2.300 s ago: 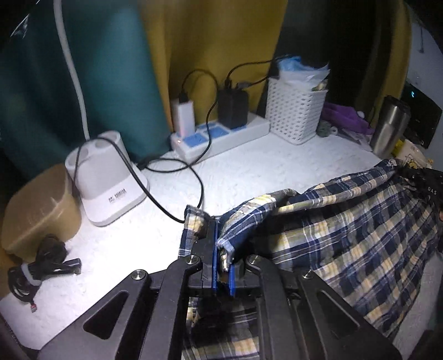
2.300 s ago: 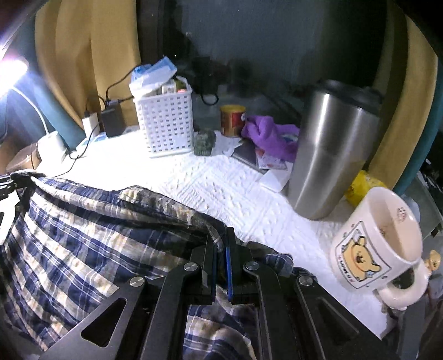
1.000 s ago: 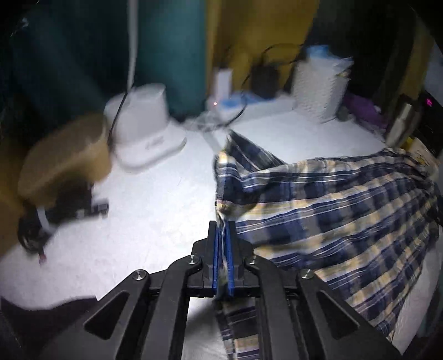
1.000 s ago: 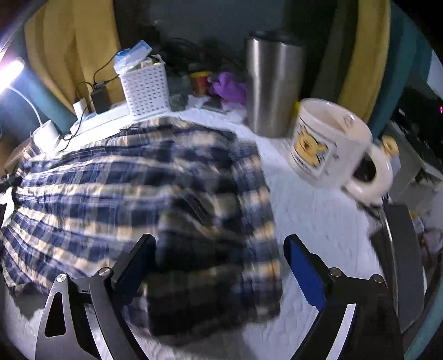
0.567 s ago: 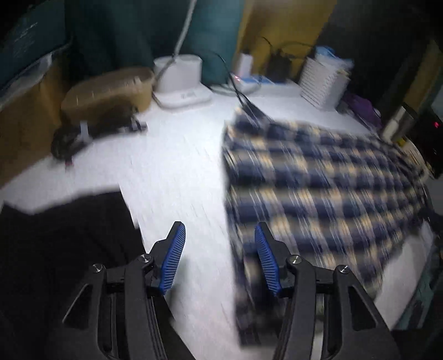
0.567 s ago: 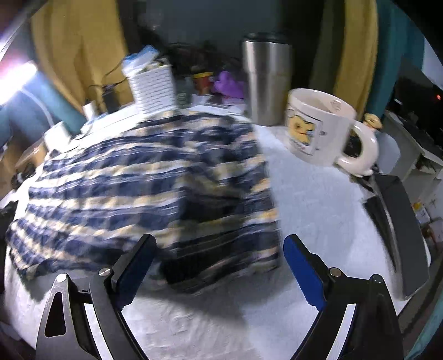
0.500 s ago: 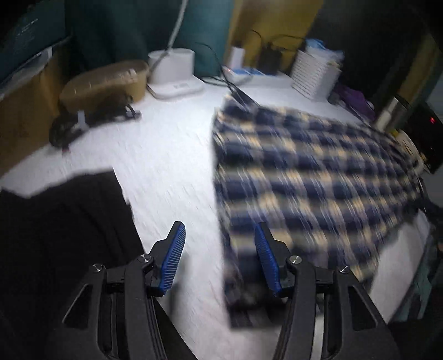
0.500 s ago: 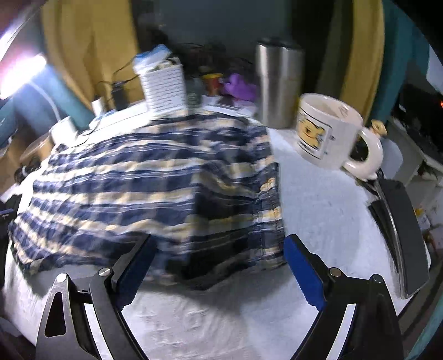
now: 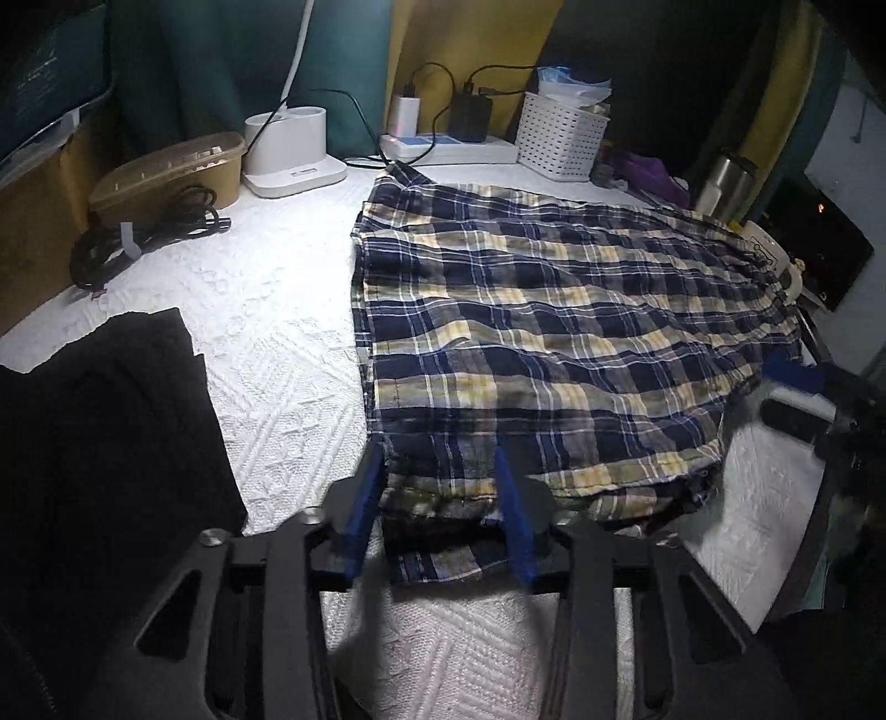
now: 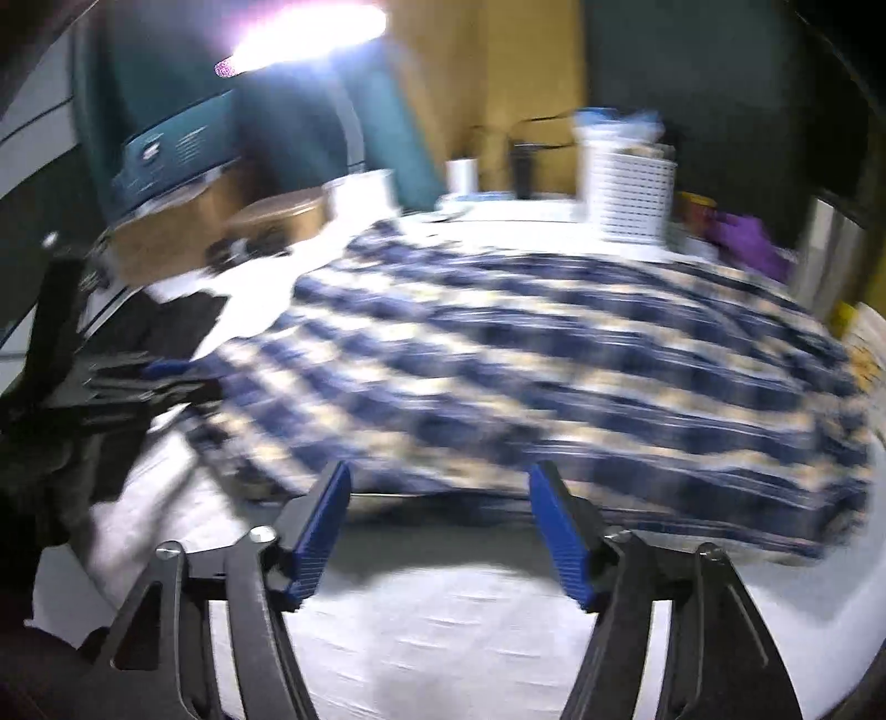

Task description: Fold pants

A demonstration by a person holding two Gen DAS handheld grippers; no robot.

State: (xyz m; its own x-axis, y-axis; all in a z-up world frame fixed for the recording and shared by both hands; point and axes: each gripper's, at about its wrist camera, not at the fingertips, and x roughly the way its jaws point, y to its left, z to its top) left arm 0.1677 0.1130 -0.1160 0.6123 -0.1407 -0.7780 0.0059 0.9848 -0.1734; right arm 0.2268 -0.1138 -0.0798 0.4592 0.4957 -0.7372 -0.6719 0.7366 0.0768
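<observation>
Both grippers are mine. Around the near corner of the blue-and-yellow plaid cotton pants (image 9: 542,332), my left gripper (image 9: 440,515) has its blue pads either side of the hem; its jaws have just been closing, partly apart, and I cannot tell whether the pads press the cloth. At the pants' near edge, my right gripper (image 10: 443,531) stands half open after closing inward, pads on either side of bare cover, nothing gripped.

These pants lie spread flat on a white quilted table cover (image 9: 277,354). Teal and yellow curtains hang behind. Along the back stand a white perforated plastic basket (image 9: 562,135), a white power strip (image 9: 448,147) with chargers, a white round dock (image 9: 288,149) and a tan lidded tub (image 9: 166,171).

Sharp, the left view alone shows a coiled black cable (image 9: 149,230), a steel tumbler (image 9: 722,185) and black cloth (image 9: 99,443) at the near left. Blurred, the right view adds a bright lamp (image 10: 304,33) overhead.
</observation>
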